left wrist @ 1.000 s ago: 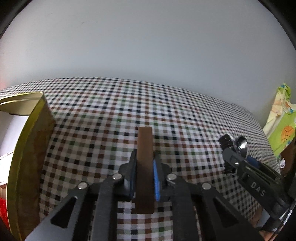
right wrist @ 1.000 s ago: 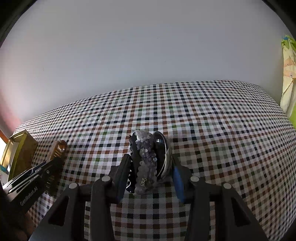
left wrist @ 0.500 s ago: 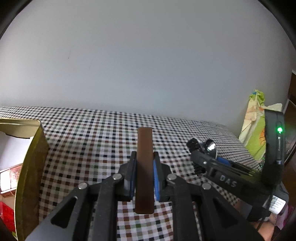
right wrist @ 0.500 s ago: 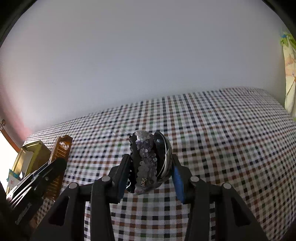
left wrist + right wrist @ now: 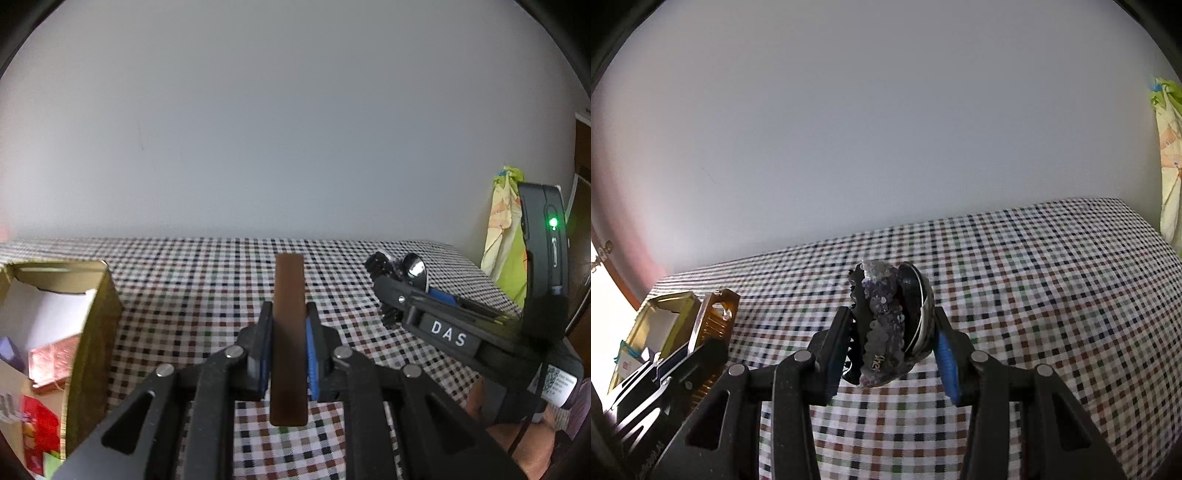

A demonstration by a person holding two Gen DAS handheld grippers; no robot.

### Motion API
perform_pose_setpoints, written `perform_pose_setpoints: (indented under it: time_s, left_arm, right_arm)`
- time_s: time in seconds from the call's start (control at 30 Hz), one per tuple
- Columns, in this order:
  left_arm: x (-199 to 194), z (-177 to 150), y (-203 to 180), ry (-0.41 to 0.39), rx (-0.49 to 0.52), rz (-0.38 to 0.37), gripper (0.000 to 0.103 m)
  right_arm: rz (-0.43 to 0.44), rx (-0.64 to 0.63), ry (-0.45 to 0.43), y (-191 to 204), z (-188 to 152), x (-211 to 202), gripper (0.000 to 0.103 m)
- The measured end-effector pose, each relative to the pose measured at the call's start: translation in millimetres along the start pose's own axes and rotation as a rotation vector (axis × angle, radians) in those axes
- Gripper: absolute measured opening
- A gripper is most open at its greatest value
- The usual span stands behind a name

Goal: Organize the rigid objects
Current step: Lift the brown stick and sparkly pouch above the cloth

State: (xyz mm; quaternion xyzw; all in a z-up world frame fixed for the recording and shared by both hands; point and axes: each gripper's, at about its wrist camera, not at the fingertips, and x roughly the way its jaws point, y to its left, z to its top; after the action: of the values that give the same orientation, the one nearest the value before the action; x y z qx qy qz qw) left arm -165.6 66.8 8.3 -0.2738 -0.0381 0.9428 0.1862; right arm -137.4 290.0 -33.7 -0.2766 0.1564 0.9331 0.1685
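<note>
My left gripper (image 5: 289,314) is shut on a flat brown comb (image 5: 289,288), seen edge-on and sticking out forward above the checked tablecloth (image 5: 192,280). In the right wrist view the same comb (image 5: 714,321) shows amber teeth beside the left gripper (image 5: 698,350). My right gripper (image 5: 892,321) is shut on a bundle: a black hair claw (image 5: 857,306), a purple sequined piece (image 5: 884,325) and a shiny metal disc (image 5: 921,306). From the left wrist view the right gripper (image 5: 397,273) hangs to the right with that bundle.
An open gold cardboard box (image 5: 92,325) stands at the left, with a pink packet (image 5: 51,362) and a red packet (image 5: 37,421) inside; it also shows as the gold box (image 5: 665,314). A green-yellow cloth (image 5: 504,236) hangs at the right. A white wall backs the table.
Both grippers have lifted and tipped upward, so more wall shows. In the left wrist view the right gripper has come closer and the inside of the box has come into view. Both grips are unchanged.
</note>
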Motion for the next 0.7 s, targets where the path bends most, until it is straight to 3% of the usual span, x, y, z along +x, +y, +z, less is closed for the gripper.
perform_pose_setpoints:
  time_s: [0.23, 0.5, 0.7]
  left_arm:
    - [-18, 3, 17, 0.008, 0.009, 0.027, 0.013]
    - [-34, 7, 18, -0.011, 0.057, 0.059, 0.013]
    - [-46, 13, 31, -0.013, 0.037, 0.044, 0.013]
  right_arm:
    - [0.027, -0.028, -0.047, 11, -2, -7, 0.046]
    - [-0.059, -0.064, -0.089, 21, -8, -10, 0.046]
    - [-0.121, -0.088, -0.091, 29, -15, -11, 0.046]
